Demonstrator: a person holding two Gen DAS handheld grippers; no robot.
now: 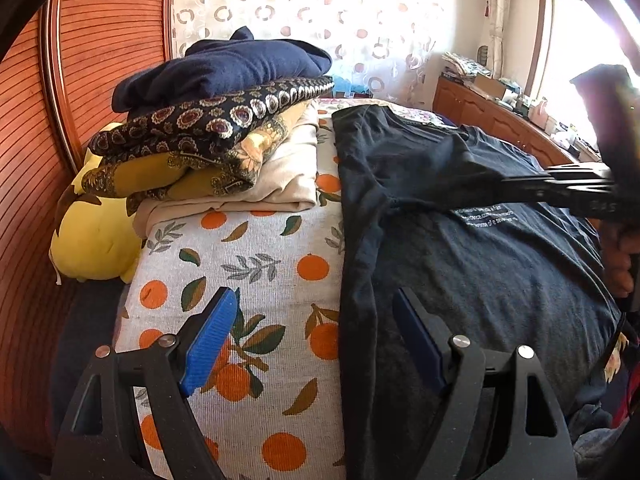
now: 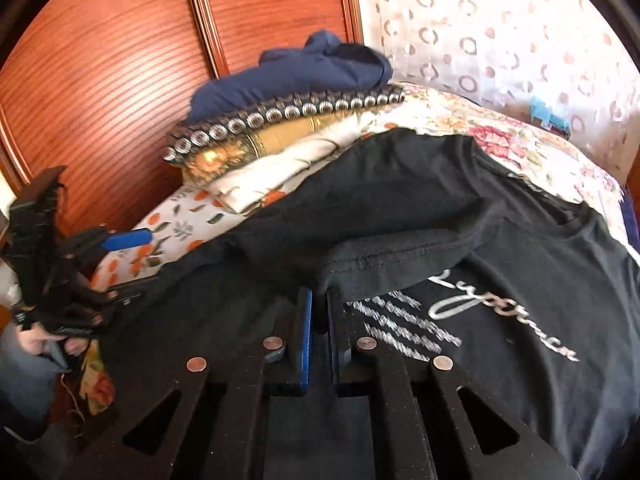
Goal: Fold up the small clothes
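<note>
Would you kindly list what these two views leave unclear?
- Right gripper: whether its shut pads pinch the black T-shirt sleeve; the fabric edge hides the tips.
- T-shirt print: too small in the left view, blurred in the right.
- T-shirt hem: cut off by both lower edges.

— The T-shirt [image 1: 480, 264] is black with pale lettering; the bedcover [image 1: 256, 264] is grey-white, printed with oranges and leaves.

— And the pile?

— Navy garment [image 1: 224, 68] on top (plain), then a dark medallion-patterned cloth [image 1: 192, 124]. The plush toy [image 1: 92, 236] is yellow.
</note>
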